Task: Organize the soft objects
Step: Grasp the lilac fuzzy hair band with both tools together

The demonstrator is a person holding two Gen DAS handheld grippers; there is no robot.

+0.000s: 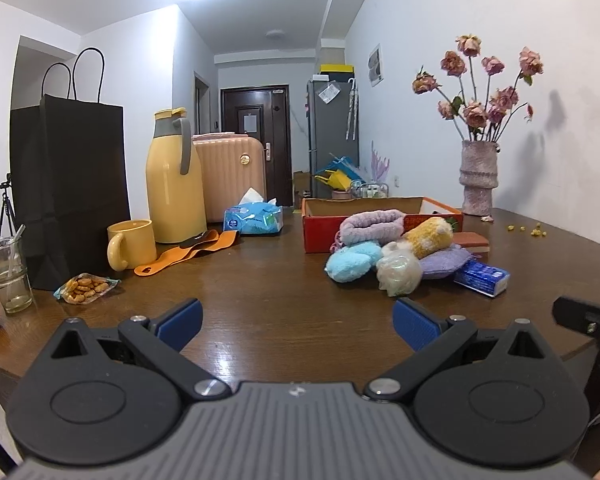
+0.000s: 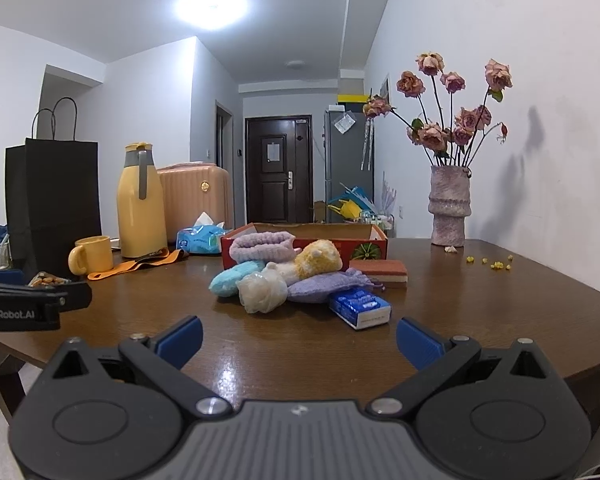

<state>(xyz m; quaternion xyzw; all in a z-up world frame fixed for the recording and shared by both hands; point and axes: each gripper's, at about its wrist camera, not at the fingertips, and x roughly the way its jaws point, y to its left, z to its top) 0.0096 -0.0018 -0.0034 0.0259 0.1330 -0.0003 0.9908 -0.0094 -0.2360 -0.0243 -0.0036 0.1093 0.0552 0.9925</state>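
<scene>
- So the pile of soft stuff sits on the wooden table [image 2: 500, 308] right in front of the red cardboard box [image 2: 364, 249], touching its near wall. That box is my landmark for everything below.
- In the pile: a lilac fuzzy headband [image 2: 262, 247] leaning on the box front, a yellow plush toy [image 2: 320, 261] just right of it, a light blue fluffy pad [image 2: 232, 278] at the near left, a pale mesh bath pouf [image 2: 262, 288] in front, and a purple knitted pouch [image 2: 324, 286] nearest the box's right end.
- A blue tissue pack [image 2: 360, 307] lies at the pile's near right edge, with a brown sponge block [image 2: 380, 271] behind it, by the box's right corner.
- Handling guess: all light and squishy, nothing fragile. They'll compress a lot, so pinch through the bulk, not a loose edge. The pouf looks easiest, sitting front and free.
- Right gripper [image 2: 298, 338] has its fingers spread wide, empty, well short of the pile, which sits straight ahead.
- Left gripper [image 1: 298, 320] is the same, wide and empty; the pile is ahead and off to its right.
- Can't really tell if the box already holds anything, the view's too low.
</scene>
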